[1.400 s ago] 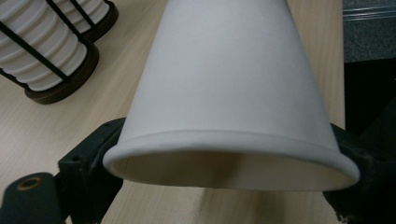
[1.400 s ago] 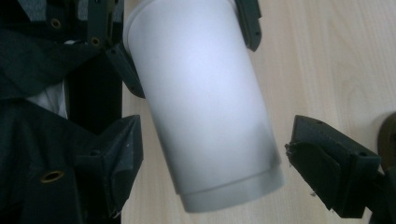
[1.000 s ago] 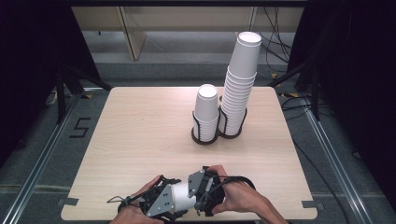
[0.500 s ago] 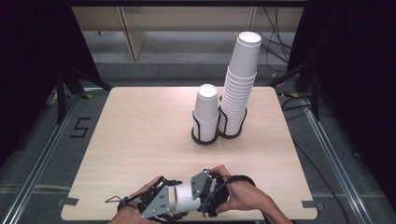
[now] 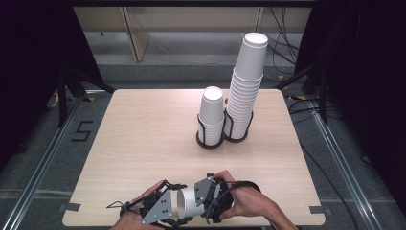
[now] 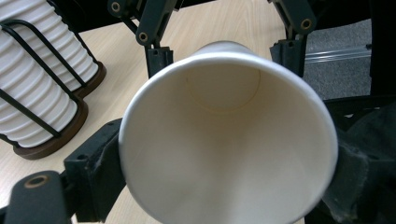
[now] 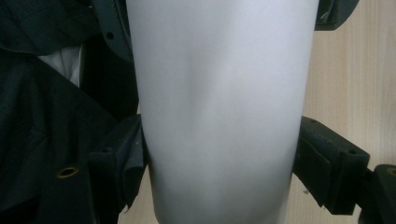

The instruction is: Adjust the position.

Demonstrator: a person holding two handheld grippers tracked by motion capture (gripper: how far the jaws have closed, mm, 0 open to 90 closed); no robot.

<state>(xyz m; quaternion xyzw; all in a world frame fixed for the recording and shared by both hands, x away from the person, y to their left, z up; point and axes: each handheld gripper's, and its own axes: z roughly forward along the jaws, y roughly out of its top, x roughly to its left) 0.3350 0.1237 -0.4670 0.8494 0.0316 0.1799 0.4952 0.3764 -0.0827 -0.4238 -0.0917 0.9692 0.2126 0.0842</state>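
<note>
A white paper cup lies on its side in the air just above the table's front edge, held between both grippers. My left gripper is shut on its rim end; in the left gripper view I look straight into the cup's mouth, with my left gripper pressing on both sides of the rim. My right gripper is shut on the cup's narrower base end. The right gripper view has the cup's wall clamped in my right gripper.
Two stacks of white cups stand in black wire holders at the table's middle right: a short stack and a taller leaning stack. The holders and stacks lie left of the cup in the left gripper view. The wooden table spreads between.
Both grippers and the cup have drifted slightly toward the table's front edge. The hold on the cup is unchanged.
</note>
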